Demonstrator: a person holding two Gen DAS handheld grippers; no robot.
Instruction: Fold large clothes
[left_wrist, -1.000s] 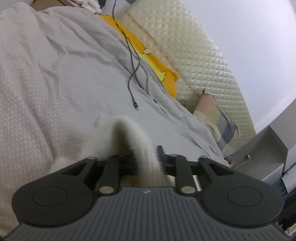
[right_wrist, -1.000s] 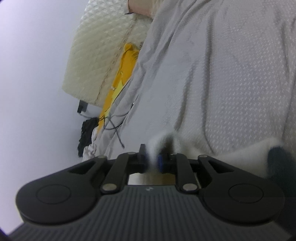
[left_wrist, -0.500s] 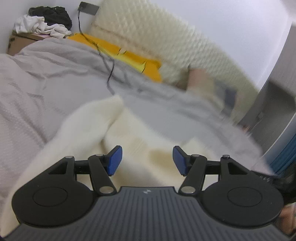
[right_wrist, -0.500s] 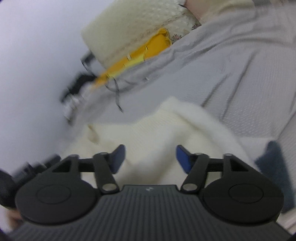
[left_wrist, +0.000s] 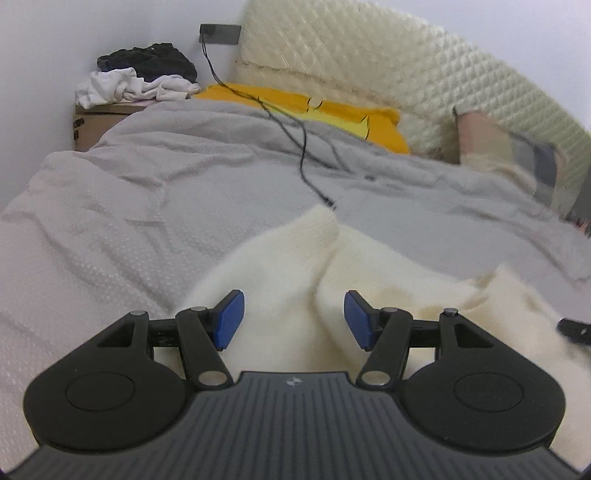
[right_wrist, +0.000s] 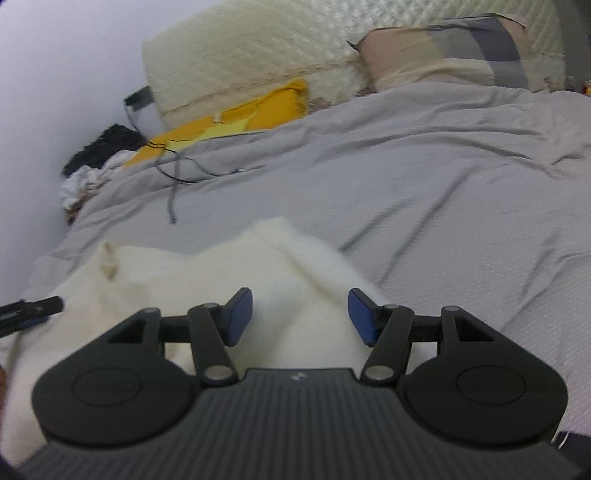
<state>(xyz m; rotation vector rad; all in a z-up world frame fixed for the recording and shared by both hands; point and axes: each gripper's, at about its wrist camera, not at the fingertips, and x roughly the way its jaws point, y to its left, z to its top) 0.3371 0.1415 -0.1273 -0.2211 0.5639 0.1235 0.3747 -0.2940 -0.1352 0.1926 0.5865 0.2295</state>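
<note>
**Inspector:** Between the blue pads (left_wrist: 229, 320) of the left gripper (left_wrist: 293, 319), what is recorded?

**Assistant:** Nothing gripped; the jaws stand spread, having opened within the last second; the cream knit garment (left_wrist: 295, 280) lies below and ahead of them, untouched by either pad. Same finding at the right gripper (right_wrist: 301, 316); its pads (right_wrist: 240, 319) are apart, likewise just opened, with the garment (right_wrist: 207, 280) beneath the gap and no pad pressing it.

**Inspector:** Position of the garment?

**Assistant:** Spread on the grey bedspread (left_wrist: 147, 192), rumpled, one ridge of cloth running up between the left jaws toward a blunt corner; in the right view a folded peak sits ahead of the jaws; the tip of the other gripper shows at the garment's edge in each view.

**Inspector:** Beyond the garment?

**Assistant:** A black cable (left_wrist: 303, 147) trails across the bedspread, its end just beyond the garment's far corner; a yellow cloth (left_wrist: 332, 114) lies against the quilted cream headboard (left_wrist: 406, 66); a patchwork pillow (right_wrist: 461, 51) leans at the headboard; a heap of black and white clothes (left_wrist: 140, 77) sits on a cardboard box (left_wrist: 92, 122) beside the bed; a dark wall plate (left_wrist: 220, 34) is where the cable starts.
</note>
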